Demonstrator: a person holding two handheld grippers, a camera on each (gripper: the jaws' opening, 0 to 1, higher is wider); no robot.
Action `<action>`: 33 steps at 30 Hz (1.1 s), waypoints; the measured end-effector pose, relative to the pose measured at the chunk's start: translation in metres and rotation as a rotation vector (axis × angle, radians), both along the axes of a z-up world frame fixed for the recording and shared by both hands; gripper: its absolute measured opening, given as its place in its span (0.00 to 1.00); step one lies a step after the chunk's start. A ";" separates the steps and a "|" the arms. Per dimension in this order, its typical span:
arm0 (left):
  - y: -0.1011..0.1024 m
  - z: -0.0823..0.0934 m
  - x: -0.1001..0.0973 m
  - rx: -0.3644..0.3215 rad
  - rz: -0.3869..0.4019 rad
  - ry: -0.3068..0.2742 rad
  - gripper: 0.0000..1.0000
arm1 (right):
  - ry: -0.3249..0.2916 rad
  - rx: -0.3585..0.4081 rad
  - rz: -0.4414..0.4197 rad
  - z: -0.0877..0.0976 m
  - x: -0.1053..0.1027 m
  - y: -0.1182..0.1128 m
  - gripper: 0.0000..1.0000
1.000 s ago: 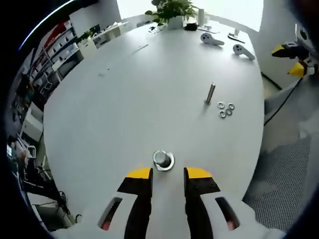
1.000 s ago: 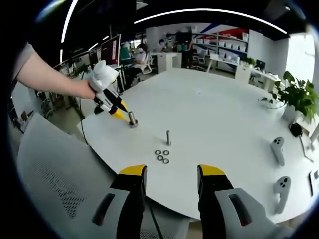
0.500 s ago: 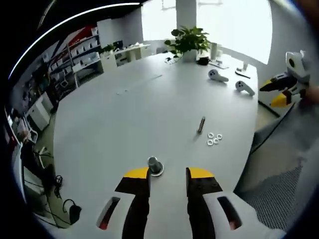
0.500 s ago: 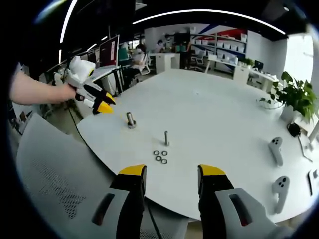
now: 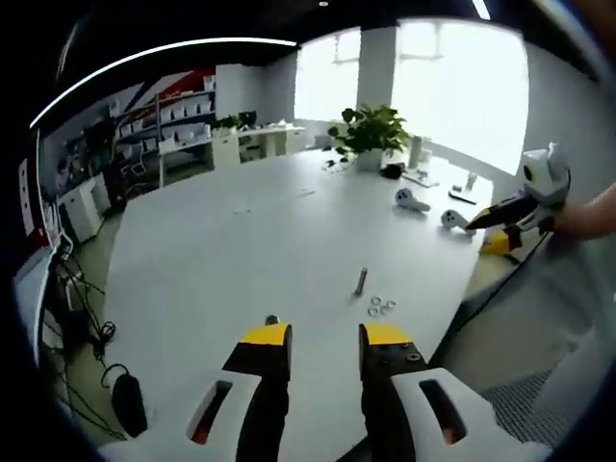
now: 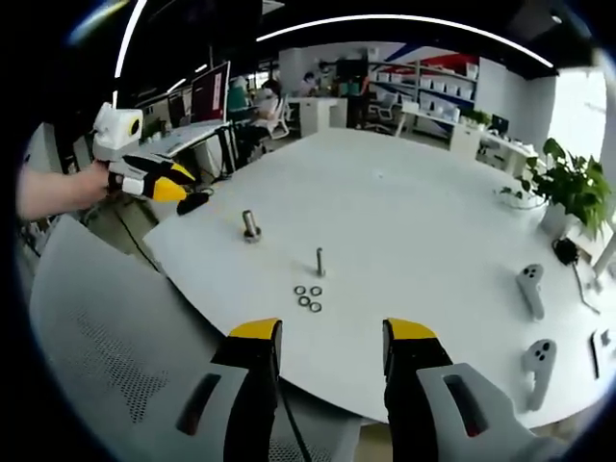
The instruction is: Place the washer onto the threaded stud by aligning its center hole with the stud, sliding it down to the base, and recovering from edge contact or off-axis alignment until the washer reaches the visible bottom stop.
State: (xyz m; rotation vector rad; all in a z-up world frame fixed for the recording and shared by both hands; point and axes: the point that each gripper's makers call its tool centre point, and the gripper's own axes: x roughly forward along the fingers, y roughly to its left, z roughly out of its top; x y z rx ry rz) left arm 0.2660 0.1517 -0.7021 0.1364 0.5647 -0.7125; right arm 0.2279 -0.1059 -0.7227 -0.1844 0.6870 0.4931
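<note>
Pulled back from the threaded stud [image 6: 251,226], left gripper [image 6: 183,192] now off the white table [image 6: 414,221], jaws spread, empty. Right gripper [image 6: 329,346] likewise spread. Three washers [image 6: 307,296] beside a standing bolt [image 6: 320,262].

Big white round table [image 6: 404,207], open-plan office. Bright windows [image 5: 462,87] behind potted plant [image 5: 369,130], far beyond the fingers. Shelving [image 6: 438,82] along back wall, grey mesh chair [image 6: 106,327] left of them, curved ceiling light strip [image 6: 404,21].
</note>
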 end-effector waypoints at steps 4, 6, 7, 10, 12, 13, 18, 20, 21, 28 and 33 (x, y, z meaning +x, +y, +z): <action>-0.002 0.009 -0.011 0.002 -0.014 -0.012 0.26 | 0.008 -0.005 0.002 -0.002 -0.001 0.000 0.44; -0.003 0.021 -0.014 -0.049 0.002 -0.031 0.26 | 0.009 -0.007 0.002 -0.002 -0.001 0.000 0.44; -0.002 0.024 -0.017 -0.053 0.001 -0.030 0.26 | 0.008 -0.006 0.001 -0.002 -0.001 0.000 0.44; -0.001 0.031 -0.022 -0.066 0.016 -0.026 0.26 | 0.018 -0.014 0.000 -0.004 -0.002 -0.002 0.44; -0.002 0.038 -0.026 -0.097 0.026 -0.028 0.26 | 0.018 -0.014 0.001 -0.004 -0.002 -0.001 0.44; -0.002 0.039 -0.028 -0.093 0.023 -0.029 0.26 | 0.018 -0.016 0.000 -0.004 -0.002 -0.002 0.44; -0.001 0.041 -0.040 -0.085 0.022 -0.039 0.25 | 0.024 -0.025 -0.002 -0.006 -0.002 -0.004 0.44; -0.001 0.041 -0.041 -0.098 0.026 -0.034 0.25 | 0.031 -0.022 -0.007 -0.007 -0.002 -0.005 0.44; -0.002 0.041 -0.041 -0.109 0.033 -0.030 0.25 | 0.030 -0.027 -0.003 -0.007 -0.002 -0.004 0.44; -0.006 0.041 -0.045 -0.105 0.035 -0.080 0.25 | 0.033 -0.029 -0.008 -0.008 -0.003 -0.005 0.44; 0.002 0.036 -0.041 -0.147 0.065 -0.040 0.25 | 0.037 -0.036 -0.002 -0.009 -0.004 -0.004 0.44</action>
